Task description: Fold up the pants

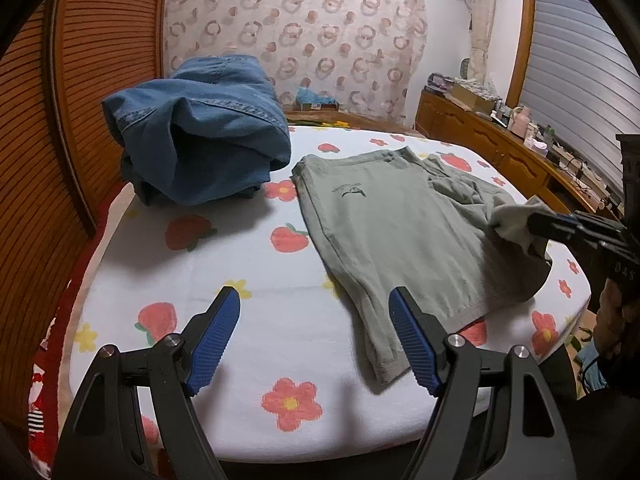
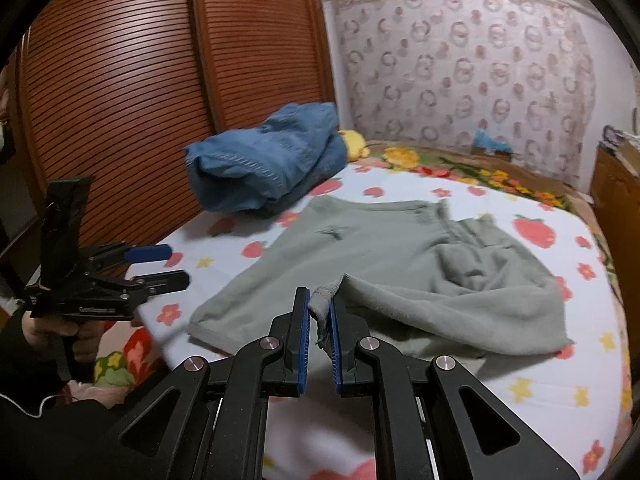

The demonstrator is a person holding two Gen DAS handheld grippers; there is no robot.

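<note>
The right gripper (image 2: 320, 316) is clamped on a hem corner of the pants (image 2: 384, 256), apparently to carry that leg across. The left gripper (image 1: 314, 312) hangs empty, fingers apart, near the other hem.

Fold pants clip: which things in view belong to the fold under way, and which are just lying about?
In the job:
- grey-green pants
- right hand-held gripper, shut on a pants edge
- left hand-held gripper, open, empty

Lying about:
- blue denim heap
- yellow plush toy
- cluttered wooden sideboard

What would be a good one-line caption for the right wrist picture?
Right gripper pinches a corner of grey-green pants on a flowered bed.
</note>
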